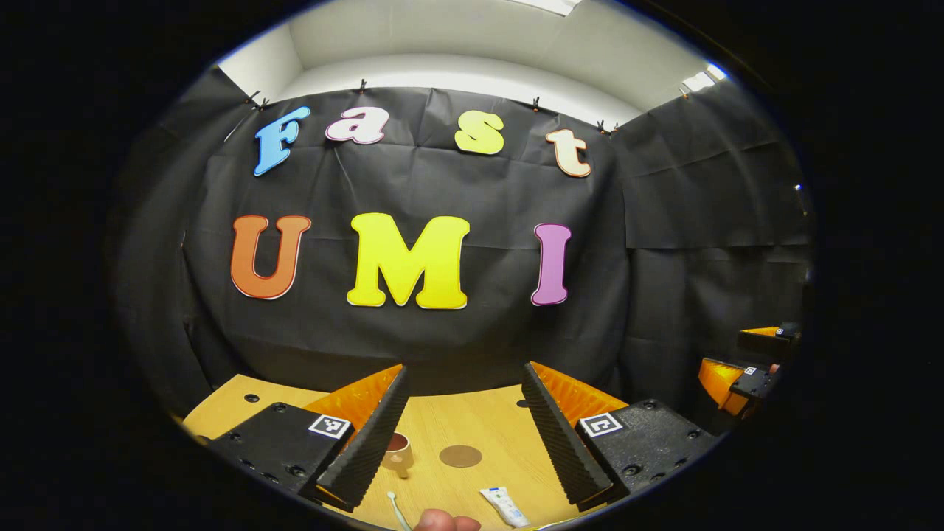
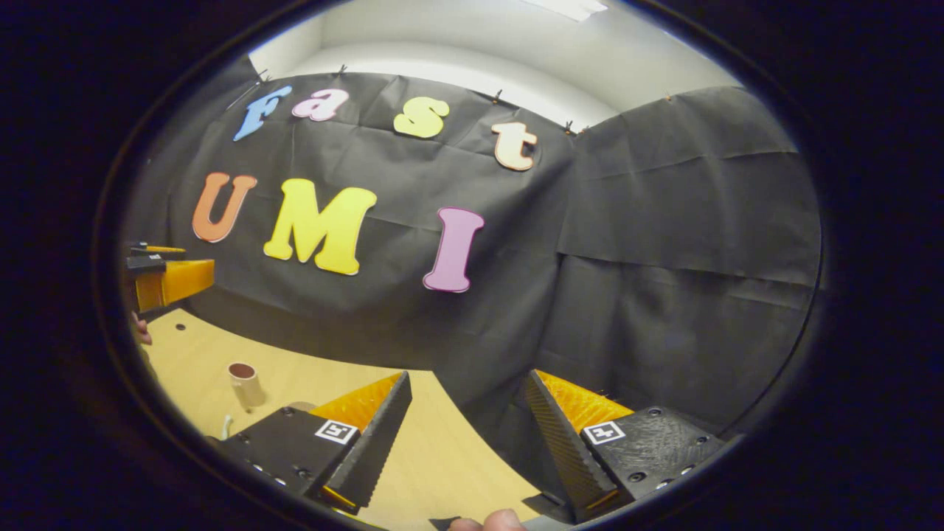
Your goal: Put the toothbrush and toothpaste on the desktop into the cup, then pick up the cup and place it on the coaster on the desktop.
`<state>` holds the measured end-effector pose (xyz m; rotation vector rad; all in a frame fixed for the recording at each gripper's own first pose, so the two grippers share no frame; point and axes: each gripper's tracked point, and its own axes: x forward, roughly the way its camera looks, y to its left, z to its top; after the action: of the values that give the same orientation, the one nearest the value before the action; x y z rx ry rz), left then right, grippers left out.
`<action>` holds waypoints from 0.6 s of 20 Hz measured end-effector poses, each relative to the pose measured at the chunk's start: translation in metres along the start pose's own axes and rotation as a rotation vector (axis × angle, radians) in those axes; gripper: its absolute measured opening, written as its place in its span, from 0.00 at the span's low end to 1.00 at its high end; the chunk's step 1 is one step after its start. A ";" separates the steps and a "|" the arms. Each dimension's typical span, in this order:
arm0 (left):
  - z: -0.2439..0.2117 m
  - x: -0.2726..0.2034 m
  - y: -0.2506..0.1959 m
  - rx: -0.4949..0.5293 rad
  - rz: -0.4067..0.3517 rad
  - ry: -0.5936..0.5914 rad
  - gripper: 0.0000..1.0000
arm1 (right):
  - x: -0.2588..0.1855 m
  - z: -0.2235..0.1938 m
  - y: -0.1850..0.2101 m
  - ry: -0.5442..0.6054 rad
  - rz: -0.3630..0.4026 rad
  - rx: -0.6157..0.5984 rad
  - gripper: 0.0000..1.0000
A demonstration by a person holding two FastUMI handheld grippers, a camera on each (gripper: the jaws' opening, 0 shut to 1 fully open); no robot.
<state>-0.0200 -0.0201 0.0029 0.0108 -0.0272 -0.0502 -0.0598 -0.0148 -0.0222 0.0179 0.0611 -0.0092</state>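
In the left gripper view my left gripper [image 1: 463, 442] hangs open above the wooden desktop [image 1: 487, 428]. Below it stand a small pale cup [image 1: 398, 453] with a dark inside, partly behind the left finger, and a round brown coaster [image 1: 460, 456] to its right. Nearer lie a pale toothbrush [image 1: 398, 510] and a white toothpaste tube [image 1: 504, 506]. At the right edge the right gripper [image 1: 752, 365] shows. In the right gripper view my right gripper [image 2: 464, 442] is open over the desktop's [image 2: 435, 457] right part, with the cup [image 2: 245, 383] far to the left and a bit of the toothbrush [image 2: 226, 426] near it.
Black cloth walls close the booth behind and to the right of the desktop. Small dark holes [image 1: 251, 397] dot the wood near the back left. A person's fingertip [image 1: 442, 522] shows at the bottom edge. The left gripper [image 2: 166, 276] appears at the left in the right gripper view.
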 end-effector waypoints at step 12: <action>-0.002 -0.001 -0.016 0.007 -0.012 0.002 0.96 | 0.004 -0.058 -0.132 0.024 -0.217 -0.179 0.95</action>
<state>-0.0222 -0.0364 0.0010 0.0184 -0.0252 -0.0617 -0.0609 -0.1457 -0.0823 -0.1678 0.0878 -0.2201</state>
